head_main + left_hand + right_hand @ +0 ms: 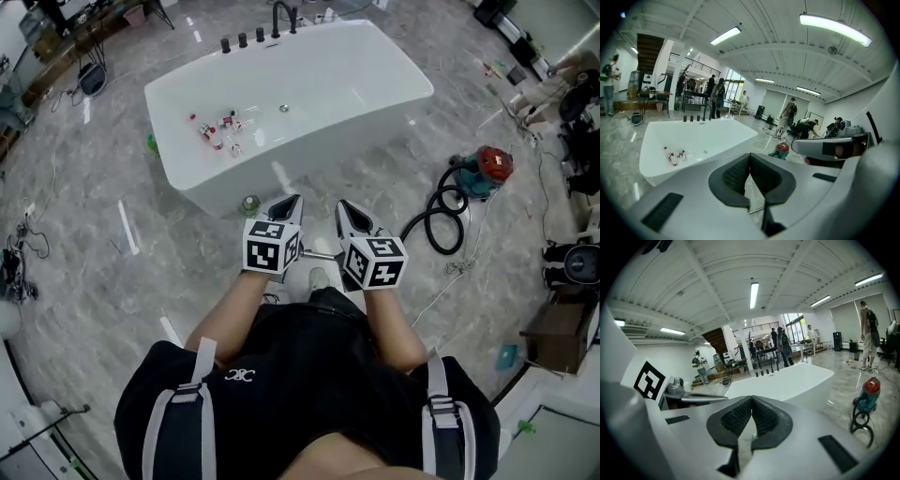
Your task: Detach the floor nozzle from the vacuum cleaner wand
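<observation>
- As seen from the head view, both hand-held tools sit side by side in front of the person (309, 394), over the grey marble floor (94, 253).
- Left gripper (284, 208): jaws clenched together, nothing between the ribbed pads (736, 174).
- Right gripper (352, 217): jaws likewise pressed shut and empty; its own view shows the pads (765, 419) meeting at the tip.
- Vacuum cleaner (483, 169): red and teal canister on the floor, well to the right of the right gripper, with its black hose (445, 220) coiled on the near side.
- Metal tube (319, 254): a thin piece lies on the floor between the two grippers and is mostly hidden by them. Whether a floor nozzle is on it cannot be told.
- Bathtub (384, 58): white, just beyond both grippers, with small bottles (217, 129) lying inside and dark taps (258, 37) on the far rim.
</observation>
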A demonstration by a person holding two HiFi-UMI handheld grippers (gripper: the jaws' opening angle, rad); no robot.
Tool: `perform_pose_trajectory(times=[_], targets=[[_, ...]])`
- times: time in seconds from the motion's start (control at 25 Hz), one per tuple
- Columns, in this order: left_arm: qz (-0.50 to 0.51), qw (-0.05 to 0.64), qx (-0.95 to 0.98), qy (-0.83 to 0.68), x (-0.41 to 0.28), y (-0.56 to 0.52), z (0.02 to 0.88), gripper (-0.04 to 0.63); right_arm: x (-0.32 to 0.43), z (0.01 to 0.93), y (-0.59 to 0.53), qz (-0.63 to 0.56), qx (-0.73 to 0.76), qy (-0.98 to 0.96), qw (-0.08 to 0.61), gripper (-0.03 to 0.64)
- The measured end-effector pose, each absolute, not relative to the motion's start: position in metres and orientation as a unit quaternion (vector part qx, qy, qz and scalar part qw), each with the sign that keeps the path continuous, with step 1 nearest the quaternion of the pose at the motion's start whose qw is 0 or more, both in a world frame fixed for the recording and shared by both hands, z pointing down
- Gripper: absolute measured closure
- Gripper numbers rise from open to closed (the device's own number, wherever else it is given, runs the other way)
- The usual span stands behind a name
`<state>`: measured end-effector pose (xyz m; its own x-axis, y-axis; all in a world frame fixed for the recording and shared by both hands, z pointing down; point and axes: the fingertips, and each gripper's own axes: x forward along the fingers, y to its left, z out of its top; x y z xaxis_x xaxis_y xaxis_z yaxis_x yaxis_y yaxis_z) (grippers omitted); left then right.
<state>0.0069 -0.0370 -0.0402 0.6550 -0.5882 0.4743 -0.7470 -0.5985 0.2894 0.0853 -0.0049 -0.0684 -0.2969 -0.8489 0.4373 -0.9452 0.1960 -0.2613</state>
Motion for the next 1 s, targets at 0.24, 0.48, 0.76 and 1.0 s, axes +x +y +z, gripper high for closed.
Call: perform_pose_trajectory(times=[0.24,0.48,0.76,1.0], targets=[[0.204,0.278,0.85,-0.399,0.02,-0.049,0.011,0.586,0.113,-0.016,-0.022,0.29,0.571,-0.756,0.136,0.603],[0.258,0.324,0.811,-0.413,0.036,-0.053,0.099,0.586,0.145,0.063,-0.024,0.315,0.532,-0.763,0.188,0.603],[0.317,0.363,0.767,-0.424,0.034,-0.06,0.222,0.586,0.169,0.193,-0.055,0.291,0.486,-0.789,0.24,0.603],[0.288,0.424,0.748,-0.421,0.03,-0.063,0.35,0.586,0.134,0.368,-0.051,0.237,0.317,-0.864,0.313,0.601]])
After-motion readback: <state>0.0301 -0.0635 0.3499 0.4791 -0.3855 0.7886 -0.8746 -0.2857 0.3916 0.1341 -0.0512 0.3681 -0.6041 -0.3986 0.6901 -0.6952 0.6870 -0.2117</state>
